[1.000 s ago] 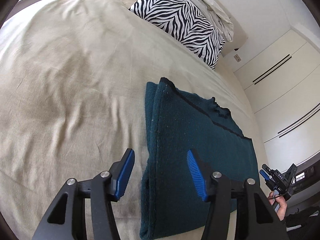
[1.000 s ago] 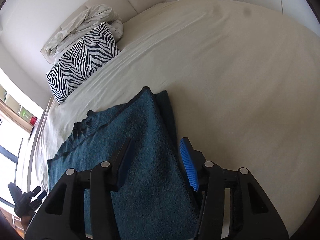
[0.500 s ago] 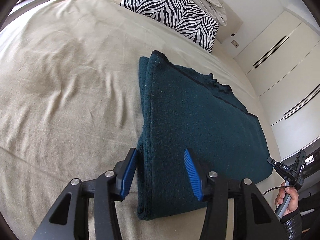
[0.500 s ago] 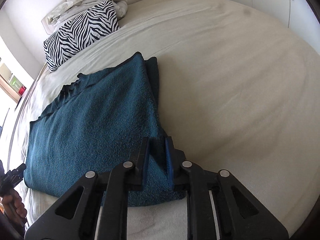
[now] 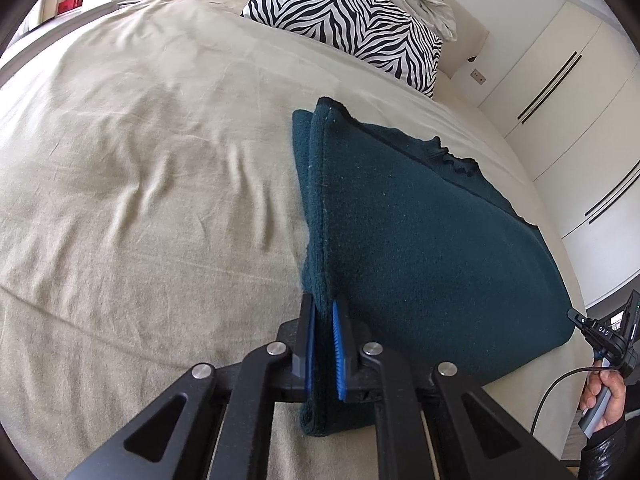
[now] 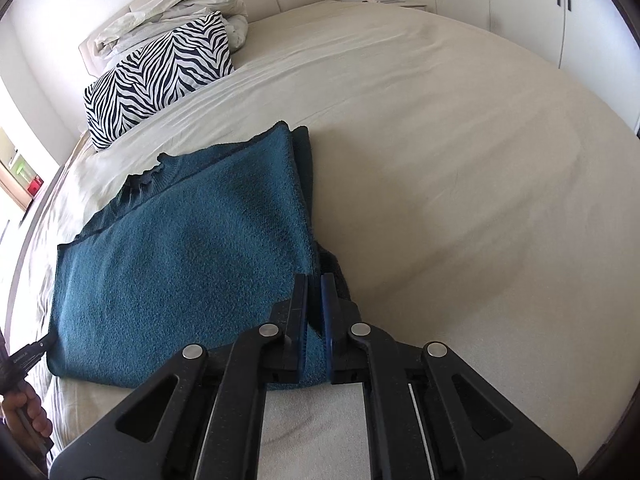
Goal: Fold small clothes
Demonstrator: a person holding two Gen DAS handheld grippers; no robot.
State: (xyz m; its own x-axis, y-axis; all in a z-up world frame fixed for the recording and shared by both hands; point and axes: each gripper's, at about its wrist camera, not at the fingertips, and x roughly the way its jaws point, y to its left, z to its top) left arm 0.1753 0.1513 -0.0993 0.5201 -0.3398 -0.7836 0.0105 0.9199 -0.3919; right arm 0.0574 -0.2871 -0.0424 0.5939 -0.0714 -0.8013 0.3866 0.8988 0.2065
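On the beige bed [image 5: 160, 184], the teal garment [image 5: 420, 248] already lies folded, with the left gripper [image 5: 322, 344] and right gripper [image 6: 314, 316] each clamped on a near corner, so I judge another fold remains.

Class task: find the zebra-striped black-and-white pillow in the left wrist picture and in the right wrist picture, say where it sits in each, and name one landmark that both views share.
Left wrist view: the zebra-striped black-and-white pillow lies at the top, right of centre, at the bed's far end.
Right wrist view: the same pillow lies at the upper left, below a heap of crumpled pale bedding.
Shared landmark: the folded dark teal knitted garment, nearer the camera than the pillow.
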